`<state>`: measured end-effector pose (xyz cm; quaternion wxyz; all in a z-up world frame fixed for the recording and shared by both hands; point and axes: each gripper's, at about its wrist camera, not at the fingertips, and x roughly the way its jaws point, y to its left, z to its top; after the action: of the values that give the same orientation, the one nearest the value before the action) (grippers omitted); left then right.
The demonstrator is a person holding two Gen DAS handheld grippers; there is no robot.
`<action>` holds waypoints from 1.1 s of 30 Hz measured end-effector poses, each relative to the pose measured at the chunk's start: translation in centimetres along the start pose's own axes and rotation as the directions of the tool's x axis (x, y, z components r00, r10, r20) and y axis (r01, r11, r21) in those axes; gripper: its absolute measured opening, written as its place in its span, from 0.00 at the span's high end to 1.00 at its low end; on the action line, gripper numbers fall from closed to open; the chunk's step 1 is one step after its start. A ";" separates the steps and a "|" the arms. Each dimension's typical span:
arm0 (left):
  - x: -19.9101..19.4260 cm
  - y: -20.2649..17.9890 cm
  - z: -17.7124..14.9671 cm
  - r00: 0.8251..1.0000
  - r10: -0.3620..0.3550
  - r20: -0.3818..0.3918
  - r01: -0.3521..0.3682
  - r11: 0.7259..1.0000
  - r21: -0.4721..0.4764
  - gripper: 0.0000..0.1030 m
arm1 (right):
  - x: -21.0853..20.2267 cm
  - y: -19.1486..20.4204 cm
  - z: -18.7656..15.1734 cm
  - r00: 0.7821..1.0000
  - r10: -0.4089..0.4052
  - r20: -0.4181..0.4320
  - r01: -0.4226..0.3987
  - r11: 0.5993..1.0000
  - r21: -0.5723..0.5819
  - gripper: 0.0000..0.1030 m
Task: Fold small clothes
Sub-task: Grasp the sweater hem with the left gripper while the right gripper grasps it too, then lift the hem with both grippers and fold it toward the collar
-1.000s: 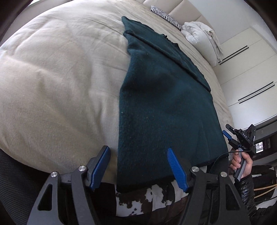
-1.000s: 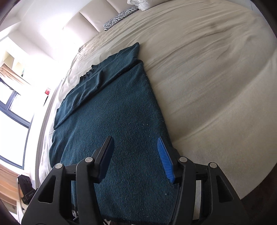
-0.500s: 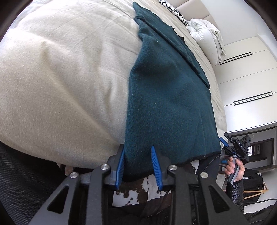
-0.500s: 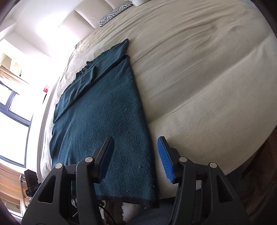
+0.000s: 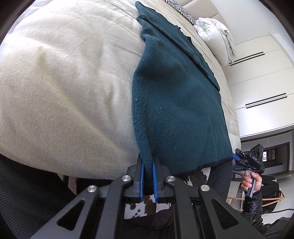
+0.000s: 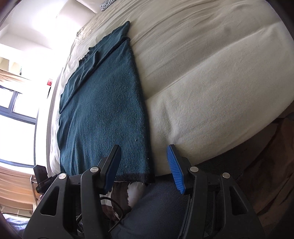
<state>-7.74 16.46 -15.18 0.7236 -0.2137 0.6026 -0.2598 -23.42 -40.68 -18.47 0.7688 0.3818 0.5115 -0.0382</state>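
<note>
A dark teal knitted garment [image 5: 176, 103] lies lengthwise on a cream bed cover [image 5: 64, 82], its hem at the bed's near edge. My left gripper [image 5: 147, 165] is shut on the garment's near left hem corner, the cloth pinched between the blue pads. In the right wrist view the same garment [image 6: 102, 110] runs up the left of the picture. My right gripper [image 6: 143, 161] stands open over its near right hem corner, the pads on either side of the garment's edge and not pressing it. The right gripper [image 5: 242, 158] also shows in the left wrist view, held by a hand.
A white duvet [image 5: 216, 36] and a zebra-print pillow [image 5: 182, 9] lie at the head of the bed. White wardrobe doors [image 5: 261, 77] stand to the right. A window [image 6: 16, 106] is at the left. A cow-print rug [image 5: 139, 202] lies below the bed's edge.
My left gripper has closed from wide open onto the garment's left hem corner. My right gripper, still open, has shifted right, from over the cloth to its right edge.
</note>
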 end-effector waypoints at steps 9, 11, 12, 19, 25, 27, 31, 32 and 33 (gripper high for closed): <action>-0.2 -0.2 -0.3 1.000 -0.009 0.004 0.009 1.000 0.013 0.92 | 0.9 -1.2 -1.3 0.997 0.057 -0.049 -0.054 0.997 0.059 0.63; -0.3 -0.2 -0.4 1.000 -0.012 0.005 0.012 1.000 0.016 0.92 | 1.2 -1.7 -1.4 0.996 0.080 -0.046 -0.077 0.994 0.075 0.66; -0.4 -0.2 -0.4 1.000 -0.014 0.007 0.014 1.000 0.018 0.92 | 1.2 -1.9 -1.4 0.995 0.094 -0.041 -0.090 0.992 0.083 0.66; -1.3 -0.7 -0.4 1.000 -0.021 0.020 0.020 0.999 0.047 0.93 | 0.6 -1.8 -1.4 0.996 0.086 -0.021 -0.084 0.995 0.059 0.93; -3.1 -1.5 -0.1 0.995 -0.074 0.061 0.069 0.995 0.074 0.94 | -1.1 -0.4 -0.5 0.990 0.131 0.056 -0.133 0.990 0.041 0.94; -3.9 -1.9 0.2 0.991 -0.111 0.080 0.106 0.992 0.071 0.94 | -1.8 0.3 0.0 0.982 0.169 0.084 -0.172 0.984 0.038 0.94; -5.8 -2.7 1.3 0.967 -0.213 0.140 0.204 0.976 0.071 0.94 | -3.5 2.6 1.2 0.956 0.254 0.150 -0.256 0.967 -0.005 0.94; -6.3 -3.0 1.6 0.958 -0.239 0.156 0.230 0.970 0.073 0.94 | -3.8 3.3 1.6 0.949 0.268 0.164 -0.269 0.963 -0.018 0.94; -6.7 -3.2 2.1 0.949 -0.264 0.170 0.255 0.964 0.074 0.94 | -4.1 3.9 2.1 0.943 0.282 0.177 -0.282 0.959 -0.029 0.94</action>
<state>-7.01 18.20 -7.66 0.7396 -0.2950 0.4952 -0.3476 -22.06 -40.61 -12.60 0.8099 0.4447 0.3805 0.0388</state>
